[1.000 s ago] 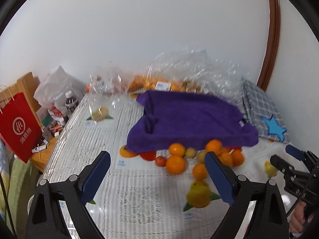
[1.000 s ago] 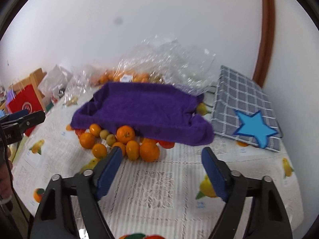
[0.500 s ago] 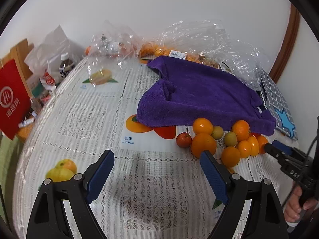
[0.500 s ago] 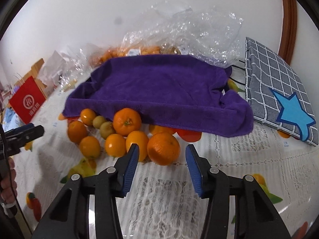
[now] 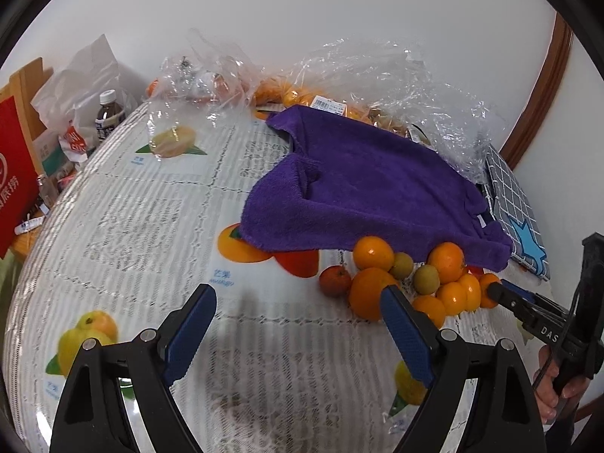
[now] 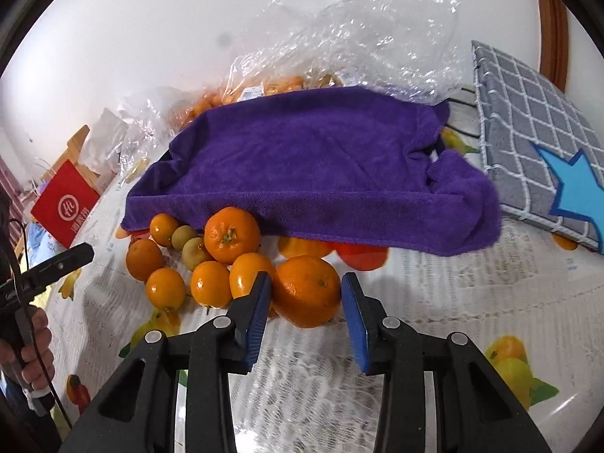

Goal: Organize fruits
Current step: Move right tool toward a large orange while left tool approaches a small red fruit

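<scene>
A pile of oranges (image 6: 211, 283) and small green-yellow fruits (image 6: 194, 253) lies at the front edge of a purple towel (image 6: 309, 166). My right gripper (image 6: 305, 294) has its jaws closing on the biggest orange (image 6: 307, 288). That orange sits between the blue pads (image 6: 258, 302), which touch both of its sides. The same pile (image 5: 445, 260) shows in the left wrist view, with a small red fruit (image 5: 334, 281) on its left. My left gripper (image 5: 296, 296) hangs open over the tablecloth just left of the pile, with nothing between its fingers.
Clear plastic bags (image 6: 358, 37) with more oranges stand behind the towel. A grey checked cushion with a blue star (image 6: 536, 143) lies at the right. A red paper bag (image 5: 15, 173), a bottle (image 5: 109, 113) and clutter sit beyond the table's left edge. The tablecloth (image 5: 151, 226) carries printed fruit.
Both grippers came down and closer to the fruit pile. The right jaws narrowed from wide open to either side of the big orange. The left jaws stayed wide.
</scene>
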Available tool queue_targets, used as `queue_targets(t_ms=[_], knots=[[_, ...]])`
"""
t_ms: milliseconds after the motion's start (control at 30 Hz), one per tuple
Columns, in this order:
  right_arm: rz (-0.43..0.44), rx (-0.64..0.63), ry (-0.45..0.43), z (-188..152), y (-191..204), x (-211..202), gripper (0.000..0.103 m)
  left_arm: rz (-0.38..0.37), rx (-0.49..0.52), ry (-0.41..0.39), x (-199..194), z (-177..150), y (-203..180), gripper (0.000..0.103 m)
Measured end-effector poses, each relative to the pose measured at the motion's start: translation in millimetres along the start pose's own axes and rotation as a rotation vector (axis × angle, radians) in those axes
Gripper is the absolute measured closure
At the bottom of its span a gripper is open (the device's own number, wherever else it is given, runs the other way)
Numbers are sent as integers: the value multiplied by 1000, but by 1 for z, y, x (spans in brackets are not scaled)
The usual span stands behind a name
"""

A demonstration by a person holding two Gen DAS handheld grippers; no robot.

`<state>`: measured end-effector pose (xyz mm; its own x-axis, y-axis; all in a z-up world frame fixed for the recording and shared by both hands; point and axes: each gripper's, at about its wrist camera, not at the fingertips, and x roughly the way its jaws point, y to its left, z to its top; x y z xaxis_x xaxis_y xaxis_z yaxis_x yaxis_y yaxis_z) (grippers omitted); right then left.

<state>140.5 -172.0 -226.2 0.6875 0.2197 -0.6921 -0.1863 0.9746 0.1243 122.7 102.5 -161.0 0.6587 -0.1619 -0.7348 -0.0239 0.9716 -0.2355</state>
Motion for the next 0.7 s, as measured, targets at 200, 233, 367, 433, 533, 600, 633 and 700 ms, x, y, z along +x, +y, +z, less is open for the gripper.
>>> queue_targets(t_ms=[200, 233, 367, 433, 533, 600, 633, 700], knots=[[-71, -21, 1, -6, -9, -6, 65, -10, 17, 3, 7, 1, -6, 15], [-70, -27, -8, -8, -9, -7, 65, -14, 16, 3, 9, 1, -7, 15], [-82, -43, -21, -8, -7, -6, 63, -20, 3, 15, 17, 4, -8, 17], [-97, -50, -15, -9, -8, -3, 62, -49, -14, 21, 20, 7, -6, 32], [-65, -34, 27, -9, -11, 4, 61, -68, -27, 34, 22, 9, 0, 44], [-61, -32, 34, -12, -11, 6, 61, -70, -17, 31, 21, 8, 3, 45], [-65, -38, 31, -13, -10, 7, 60, -72, 0, 32, 21, 7, 4, 45], [-79, -60, 15, -15, -7, 8, 59, -66, 48, 52, 24, 4, 1, 46]])
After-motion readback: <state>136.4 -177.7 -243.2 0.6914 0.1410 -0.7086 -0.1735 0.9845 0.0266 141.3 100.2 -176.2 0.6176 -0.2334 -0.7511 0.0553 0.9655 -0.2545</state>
